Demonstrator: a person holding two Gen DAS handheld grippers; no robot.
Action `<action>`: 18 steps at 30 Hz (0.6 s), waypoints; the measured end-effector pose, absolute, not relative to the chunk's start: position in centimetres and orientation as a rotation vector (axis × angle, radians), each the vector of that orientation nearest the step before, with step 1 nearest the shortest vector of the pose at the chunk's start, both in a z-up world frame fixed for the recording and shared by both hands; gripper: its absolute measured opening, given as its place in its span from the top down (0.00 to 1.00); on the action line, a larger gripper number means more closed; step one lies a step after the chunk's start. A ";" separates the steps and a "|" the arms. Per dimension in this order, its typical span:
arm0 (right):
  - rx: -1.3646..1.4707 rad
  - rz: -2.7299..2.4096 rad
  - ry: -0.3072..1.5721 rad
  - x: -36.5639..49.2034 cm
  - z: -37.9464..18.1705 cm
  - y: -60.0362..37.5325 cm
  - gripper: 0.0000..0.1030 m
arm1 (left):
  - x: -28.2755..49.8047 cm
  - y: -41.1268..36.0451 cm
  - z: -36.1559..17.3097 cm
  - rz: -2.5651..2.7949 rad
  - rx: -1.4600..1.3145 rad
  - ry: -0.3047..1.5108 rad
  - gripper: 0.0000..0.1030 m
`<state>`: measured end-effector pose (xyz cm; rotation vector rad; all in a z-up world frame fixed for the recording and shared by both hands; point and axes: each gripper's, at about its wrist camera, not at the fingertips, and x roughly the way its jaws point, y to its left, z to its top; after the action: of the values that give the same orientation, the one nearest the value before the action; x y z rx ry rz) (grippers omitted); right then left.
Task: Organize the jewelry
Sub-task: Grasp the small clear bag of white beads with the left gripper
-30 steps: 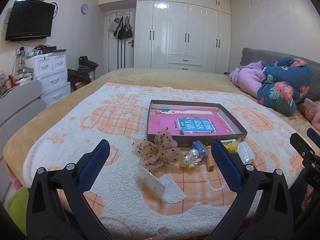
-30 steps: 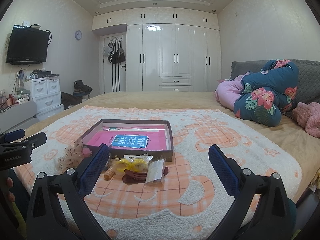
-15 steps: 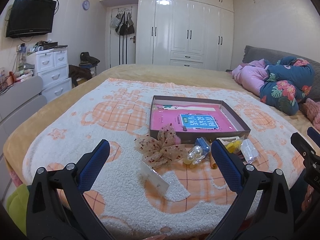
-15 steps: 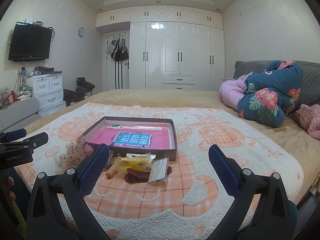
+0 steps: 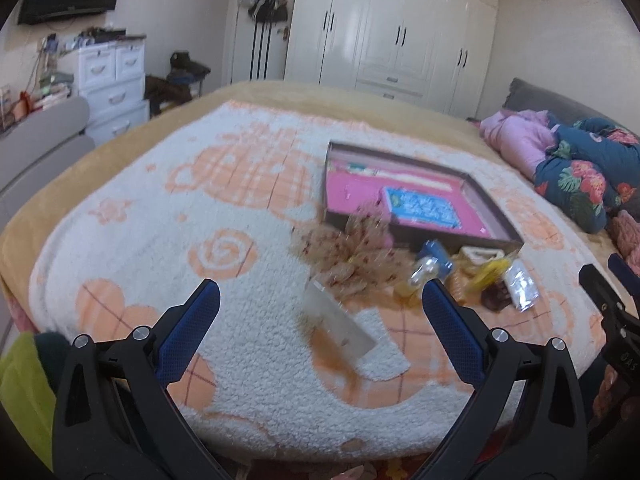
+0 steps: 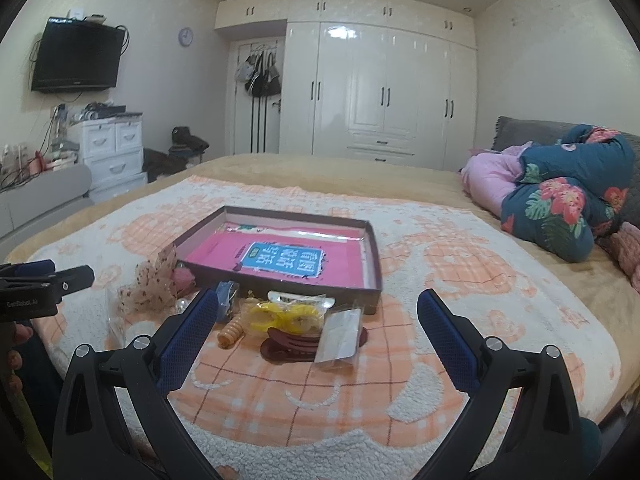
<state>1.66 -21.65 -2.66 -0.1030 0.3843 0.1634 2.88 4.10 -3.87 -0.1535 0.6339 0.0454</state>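
nearest the cameras, the left claw [image 5: 320,304] and the right claw [image 6: 318,312] both hang spread wide over the fluffy white-and-orange checked blanket [image 6: 400,392], gripping nothing. just beyond lie a clear flat plastic packet [image 5: 340,326], a dark red hair clip [image 6: 290,346], a yellow hair tie in wrapping [image 6: 290,316] and a beige sequinned mesh bow [image 6: 150,284]. behind them sits the shallow brown cardboard tray with a pink lining [image 6: 372,240], near the bed's middle.
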 end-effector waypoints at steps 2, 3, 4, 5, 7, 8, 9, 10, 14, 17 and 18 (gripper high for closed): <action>-0.107 0.162 0.401 2.3 -3.1 -21.6 0.06 | 3.4 4.2 -4.5 0.041 -0.155 0.667 0.10; -0.107 0.162 0.416 2.7 -3.3 -21.6 0.06 | 3.6 4.2 -4.7 0.039 -0.155 0.679 0.10; -0.104 0.160 0.431 3.2 -3.6 -21.6 0.06 | 3.8 4.2 -5.1 0.032 -0.159 0.693 0.10; -0.102 0.155 0.446 3.6 -4.0 -21.7 0.06 | 4.0 4.1 -5.3 0.022 -0.162 0.703 0.10; -0.105 0.143 0.468 4.3 -4.5 -21.8 0.06 | 4.4 3.9 -5.9 0.009 -0.164 0.728 0.10; -0.106 0.134 0.485 4.8 -4.9 -21.9 0.06 | 4.7 3.8 -6.2 0.002 -0.164 0.738 0.10; -0.103 0.131 0.497 5.1 -5.2 -22.0 0.06 | 4.9 3.7 -6.6 -0.008 -0.167 0.753 0.10; -0.101 0.128 0.510 5.6 -5.5 -22.1 0.06 | 5.1 3.6 -6.7 -0.016 -0.169 0.761 0.10; -0.109 0.105 0.565 7.1 -6.7 -22.2 0.06 | 5.7 3.3 -7.4 -0.030 -0.166 0.773 0.11; -0.111 0.102 0.608 8.1 -7.6 -22.3 0.08 | 6.2 3.3 -8.1 -0.037 -0.174 0.796 0.17; -0.109 0.103 0.624 8.5 -8.0 -22.4 0.10 | 6.4 3.4 -8.2 -0.038 -0.176 0.803 0.23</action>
<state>8.46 -22.39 -7.97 -0.1093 0.6241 0.1027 6.37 3.36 -8.23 -0.1761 0.8027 -0.0375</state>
